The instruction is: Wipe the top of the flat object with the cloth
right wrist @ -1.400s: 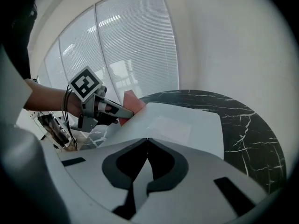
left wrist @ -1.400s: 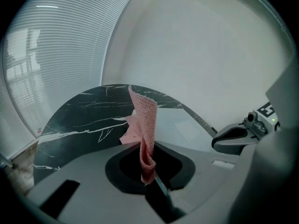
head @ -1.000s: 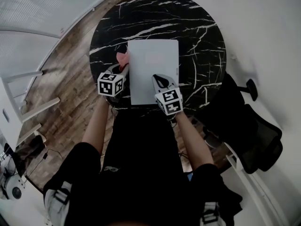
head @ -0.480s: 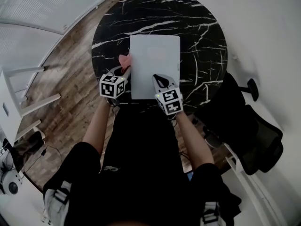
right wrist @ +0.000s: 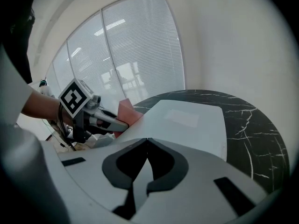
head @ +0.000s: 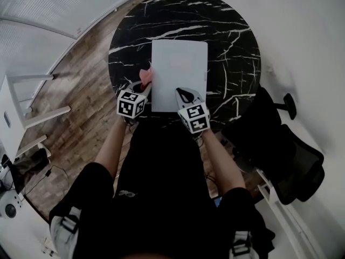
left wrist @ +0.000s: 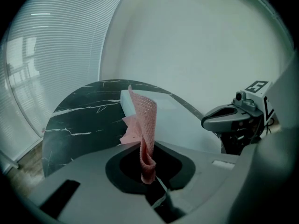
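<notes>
My left gripper [head: 143, 86], jaws clenched on the cloth [head: 145, 74], sits at the left edge of the flat object [head: 179, 63], right gripper [head: 183, 94] closed and empty at its near edge; wiping looks not yet begun, so next I carry the cloth onto its top.

Pink mesh cloth [left wrist: 145, 120] upright, crumpled, at left edge of white flat object [head: 179, 74].
</notes>
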`<state>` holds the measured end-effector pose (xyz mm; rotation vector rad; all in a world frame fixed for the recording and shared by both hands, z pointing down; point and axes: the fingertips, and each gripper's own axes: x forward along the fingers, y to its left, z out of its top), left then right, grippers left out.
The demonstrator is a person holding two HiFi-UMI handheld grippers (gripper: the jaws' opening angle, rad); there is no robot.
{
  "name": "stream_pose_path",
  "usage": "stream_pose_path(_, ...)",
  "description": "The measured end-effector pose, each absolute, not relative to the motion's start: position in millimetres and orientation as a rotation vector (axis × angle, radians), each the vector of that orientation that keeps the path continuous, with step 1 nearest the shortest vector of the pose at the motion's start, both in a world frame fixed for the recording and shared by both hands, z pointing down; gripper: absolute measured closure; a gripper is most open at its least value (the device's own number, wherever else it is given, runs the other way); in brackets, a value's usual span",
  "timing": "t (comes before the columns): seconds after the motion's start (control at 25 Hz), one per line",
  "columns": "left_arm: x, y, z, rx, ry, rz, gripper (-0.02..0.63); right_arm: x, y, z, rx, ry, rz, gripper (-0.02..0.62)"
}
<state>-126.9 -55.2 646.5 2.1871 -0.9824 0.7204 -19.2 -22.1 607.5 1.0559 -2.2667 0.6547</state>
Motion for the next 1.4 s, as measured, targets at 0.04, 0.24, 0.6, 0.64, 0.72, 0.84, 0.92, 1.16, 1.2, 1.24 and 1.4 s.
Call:
stream_pose_path(0.04, -126.9, -52.4, 646.1, 2.183, -0.976, 0.717, 0.588, -19.2, -21.3, 607.1, 1.055, -2.268, 0.654, 0.598)
stream_pose_path(0.24, -127.4, -36.4, 647.1, 2.169, -0.962, 0.716, 0.588, -21.9, -16.5, 604.5, 1.050, -2.285, 0.657, 0.598)
stream_pose_path(0.6, -128.3, -10.9, 648.2, 2.135, -0.971, 0.729, 0.588, -19.6, -3.4, 604.3, 1.028, -2.302, 0.657, 0.598)
stream_pose_path(0.64, -128.7, -6.9, 648.7, 2.129, -0.974, 0.728, 0.588, -18.6, -2.1, 603.6, 1.029, -2.303, 0.655, 0.598)
stream_pose_path(0.72, -129.7, -0.1, 650.3, 2.118, -0.980, 0.729, 0.588, -16.7, -0.2, 601.5, 1.029, -2.305, 0.649, 0.598)
stream_pose_path(0.84, -129.8, 6.3, 651.1, 2.109, -0.987, 0.732, 0.588, -13.1, 2.6, 598.4, 1.033, -2.309, 0.643, 0.598)
stream_pose_path(0.92, -129.1, 8.3, 650.0, 2.110, -0.992, 0.732, 0.588, -10.6, 5.7, 597.4, 1.037, -2.309, 0.643, 0.598)
stream_pose_path(1.16, -128.1, 17.7, 647.1, 2.119, -1.004, 0.739, 0.588, -9.0, 21.6, 599.0, 1.026, -2.316, 0.641, 0.598)
stream_pose_path(1.2, -128.2, 20.2, 646.9, 2.118, -1.007, 0.739, 0.588, -8.9, 24.3, 599.3, 1.022, -2.316, 0.640, 0.598)
stream_pose_path(1.24, -128.4, 22.6, 646.6, 2.117, -1.011, 0.738, 0.588, -8.7, 26.6, 599.3, 1.019, -2.317, 0.638, 0.598)
stream_pose_path(1.4, -129.1, 33.2, 646.5, 2.107, -1.020, 0.737, 0.588, -8.0, 33.8, 597.8, 1.012, -2.325, 0.637, 0.598)
